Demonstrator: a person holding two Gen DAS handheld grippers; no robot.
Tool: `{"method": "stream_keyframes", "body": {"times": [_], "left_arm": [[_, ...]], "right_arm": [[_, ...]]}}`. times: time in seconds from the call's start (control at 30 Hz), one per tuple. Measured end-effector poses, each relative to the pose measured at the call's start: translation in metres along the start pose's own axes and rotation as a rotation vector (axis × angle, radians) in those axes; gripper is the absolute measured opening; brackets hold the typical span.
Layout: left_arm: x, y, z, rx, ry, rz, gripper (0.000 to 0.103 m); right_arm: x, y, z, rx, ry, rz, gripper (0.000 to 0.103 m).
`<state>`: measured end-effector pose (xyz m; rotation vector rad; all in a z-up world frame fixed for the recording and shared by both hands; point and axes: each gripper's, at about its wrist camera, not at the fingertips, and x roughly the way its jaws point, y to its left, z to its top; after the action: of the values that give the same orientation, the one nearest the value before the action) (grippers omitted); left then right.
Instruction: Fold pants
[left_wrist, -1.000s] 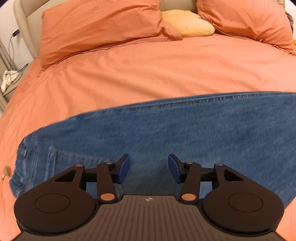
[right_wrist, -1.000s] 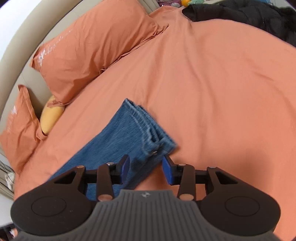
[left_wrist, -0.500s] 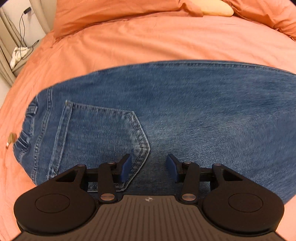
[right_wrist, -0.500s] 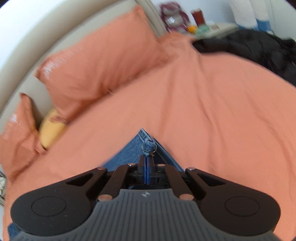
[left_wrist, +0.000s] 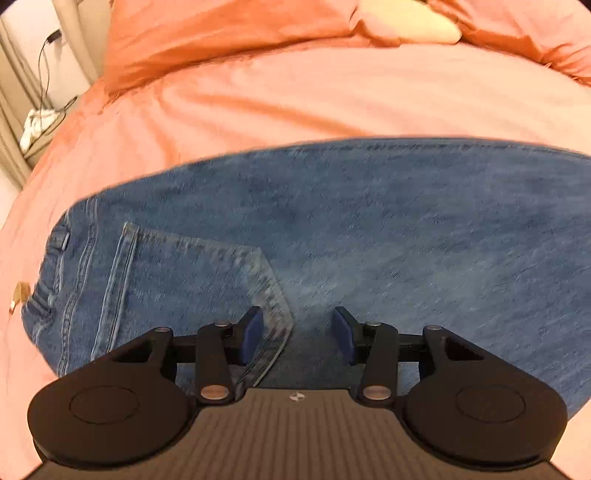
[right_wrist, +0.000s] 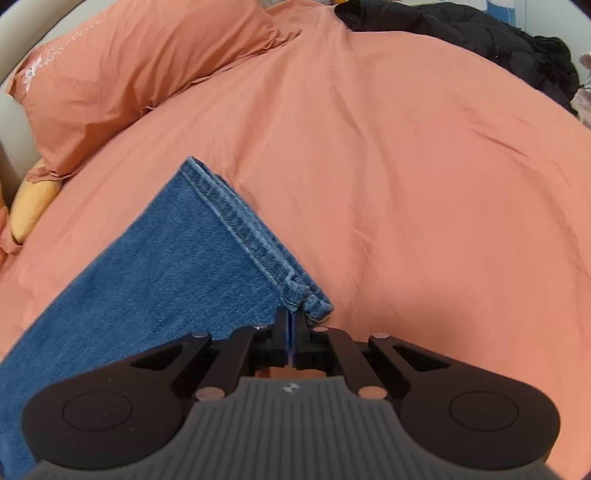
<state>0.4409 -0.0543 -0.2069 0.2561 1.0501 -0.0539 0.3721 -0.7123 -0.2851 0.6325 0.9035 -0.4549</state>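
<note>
Bedding in salmon orange fills both views: the duvet stretches under everything, with orange pillows and a yellow cushion at the headboard and a black jacket heaped at the far corner. Across that duvet your pants, blue jeans, lie flat, doubled leg on leg, with the waistband at the left of your left view and the back pocket facing up. The cuffs end at the right, their stacked hems running diagonally in your right view.

Your left gripper points steeply down at the seat of the jeans, its blue pads spread with a clear gap; its jaws have just been closing a little, and the pocket's pointed lower corner sits just inside the left pad. Denim lies below the gap, but nothing is pinched.

Your right gripper has its pads pressed together on the near corner of the cuffs, where the hem bunches up right at the tips.
</note>
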Motion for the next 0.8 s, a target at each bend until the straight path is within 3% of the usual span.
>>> {"method": "stream_keyframes", "body": {"times": [0.07, 0.13, 0.17, 0.3, 0.5, 0.57, 0.6, 0.8], "left_arm": [[-0.008, -0.007, 0.006, 0.01, -0.028, -0.039, 0.051], [-0.015, -0.021, 0.013, 0.046, -0.052, -0.089, 0.051], [-0.017, -0.031, 0.016, 0.078, -0.057, -0.119, 0.051], [-0.017, -0.078, 0.027, 0.186, -0.052, -0.207, 0.049], [-0.004, -0.141, 0.043, 0.259, -0.054, -0.282, 0.049], [0.003, -0.162, 0.049, 0.29, -0.053, -0.303, 0.049], [0.007, -0.174, 0.053, 0.306, -0.051, -0.311, 0.047], [0.031, -0.234, 0.088, 0.358, -0.069, -0.326, 0.042]], "right_arm": [[-0.01, -0.006, 0.0, 0.03, -0.016, 0.022, 0.008], [-0.019, -0.017, -0.003, 0.076, -0.025, 0.059, 0.039], [-0.02, -0.023, -0.004, 0.106, -0.017, 0.088, 0.042], [-0.007, -0.039, -0.01, 0.265, 0.015, 0.194, 0.042], [0.02, -0.041, -0.008, 0.357, -0.006, 0.181, 0.045], [0.024, -0.039, -0.007, 0.336, -0.011, 0.162, 0.036], [0.024, -0.036, -0.005, 0.307, -0.014, 0.135, 0.021], [0.01, -0.026, 0.002, 0.137, -0.053, 0.147, 0.016]]}}
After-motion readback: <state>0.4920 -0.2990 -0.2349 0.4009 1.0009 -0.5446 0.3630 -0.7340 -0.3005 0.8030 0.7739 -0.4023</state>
